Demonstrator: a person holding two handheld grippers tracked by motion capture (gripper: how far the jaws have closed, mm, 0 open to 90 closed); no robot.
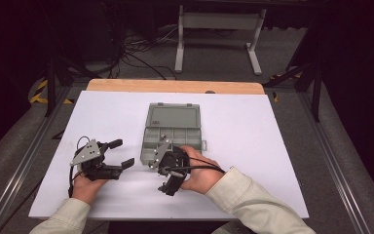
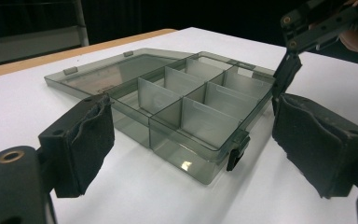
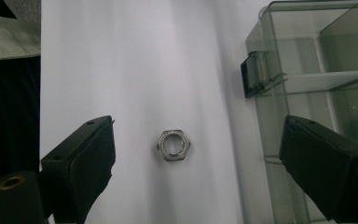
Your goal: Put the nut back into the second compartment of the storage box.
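Right gripper view: the hex nut point(image 3: 174, 145) lies flat on the white worktop point(image 3: 135, 56), centred between the right gripper point(image 3: 196, 158)'s wide, empty fingers, with the compartment box point(image 3: 317, 79) at 3 o'clock. Descend straight, keeping the right-hand finger off the box wall, then close across the flats. Left gripper point(image 2: 191, 149) waits wide, empty.

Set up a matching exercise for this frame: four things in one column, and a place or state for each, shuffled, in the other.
Things:
1. hex nut
2. compartment box
3. left gripper
4. right gripper

Places or states:
A. lid folded back flat on the table
B. open, aimed at the box from the side
C. lying flat on the white sheet beside the box
D. open, jaws either side of the nut

Pairs: 1-C, 2-A, 3-B, 4-D
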